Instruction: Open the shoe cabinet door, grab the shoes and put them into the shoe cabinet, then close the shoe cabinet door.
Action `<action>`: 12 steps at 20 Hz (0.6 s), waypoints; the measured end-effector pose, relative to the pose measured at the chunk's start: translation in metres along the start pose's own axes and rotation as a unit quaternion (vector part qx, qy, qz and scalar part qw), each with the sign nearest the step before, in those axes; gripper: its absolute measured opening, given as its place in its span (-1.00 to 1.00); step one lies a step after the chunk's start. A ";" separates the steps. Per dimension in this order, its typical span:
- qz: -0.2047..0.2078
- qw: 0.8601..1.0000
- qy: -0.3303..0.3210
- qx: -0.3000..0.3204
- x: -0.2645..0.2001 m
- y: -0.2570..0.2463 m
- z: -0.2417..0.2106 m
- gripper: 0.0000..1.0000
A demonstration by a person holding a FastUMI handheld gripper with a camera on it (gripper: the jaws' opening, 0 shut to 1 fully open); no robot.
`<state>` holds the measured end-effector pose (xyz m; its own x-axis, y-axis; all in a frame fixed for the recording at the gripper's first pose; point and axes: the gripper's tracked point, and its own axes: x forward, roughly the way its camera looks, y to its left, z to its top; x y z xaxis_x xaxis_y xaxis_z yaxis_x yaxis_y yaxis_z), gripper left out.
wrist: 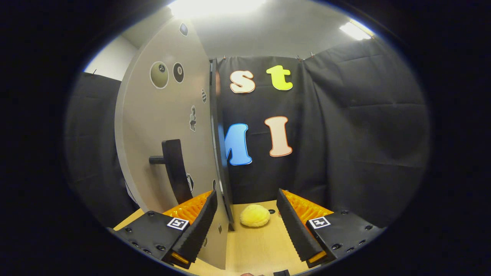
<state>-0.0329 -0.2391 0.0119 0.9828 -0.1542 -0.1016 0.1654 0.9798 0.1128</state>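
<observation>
The shoe cabinet door, a pale grey panel with round stickers, stands swung open and edge-on just ahead of my left finger. Its dark handle juts out from the door's face, above and beyond the left finger. A fluffy yellow shoe lies on the wooden table, ahead of my fingers and between them. My gripper is open, with nothing held; the door's free edge runs down into the gap, close to the left finger. The cabinet's inside is hidden.
Black cloth walls close the booth behind the shoe and on both sides. A small dark round mark sits on the table just right of the shoe. Bare tabletop lies between my fingers and the shoe.
</observation>
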 end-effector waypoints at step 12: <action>0.001 1.000 0.011 0.000 0.002 0.117 -0.010 0.95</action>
<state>-0.0129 -0.1237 0.0152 0.9810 -0.1503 -0.1225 0.1642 0.9799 0.1132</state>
